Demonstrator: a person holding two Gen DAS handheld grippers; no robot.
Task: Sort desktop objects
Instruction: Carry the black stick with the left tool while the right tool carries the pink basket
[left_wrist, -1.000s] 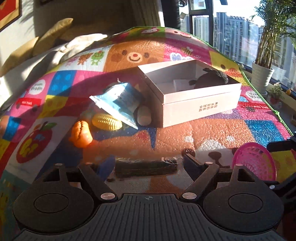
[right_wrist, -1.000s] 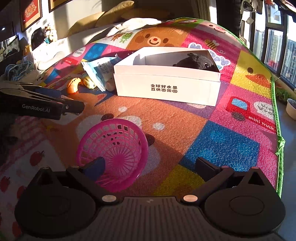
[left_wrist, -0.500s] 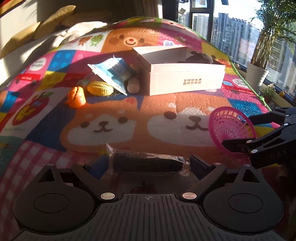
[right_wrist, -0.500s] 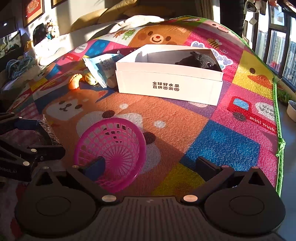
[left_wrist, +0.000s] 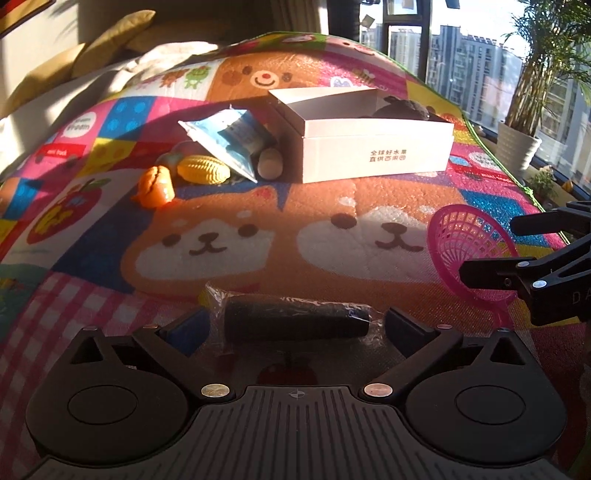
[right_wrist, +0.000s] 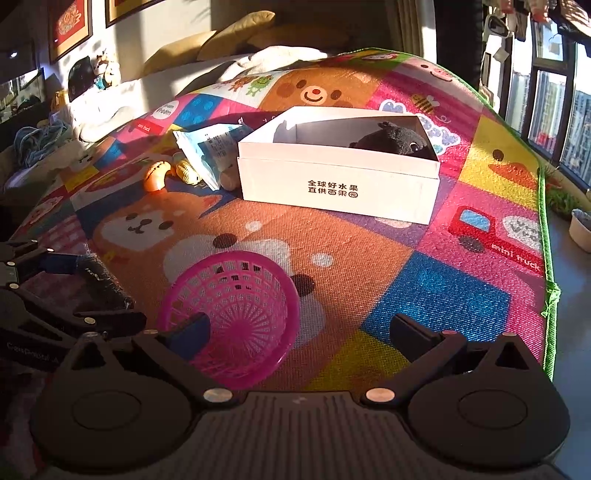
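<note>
A dark cylinder in clear wrap lies on the play mat between the fingers of my left gripper, which is open around it; it also shows in the right wrist view. A pink mesh basket lies tipped on its side. My right gripper is open, its left finger inside the basket's rim; the basket also shows in the left wrist view. A white box holds a dark plush toy.
Left of the box lie a blue-white packet, a yellow toy corn, an orange toy and a beige oval piece. The mat's green edge runs on the right; a potted plant stands beyond it.
Both grippers have drawn back and lowered towards the mat's near end. The wrapped cylinder now sits between my left fingers. The basket has stayed at my right gripper's left finger.
</note>
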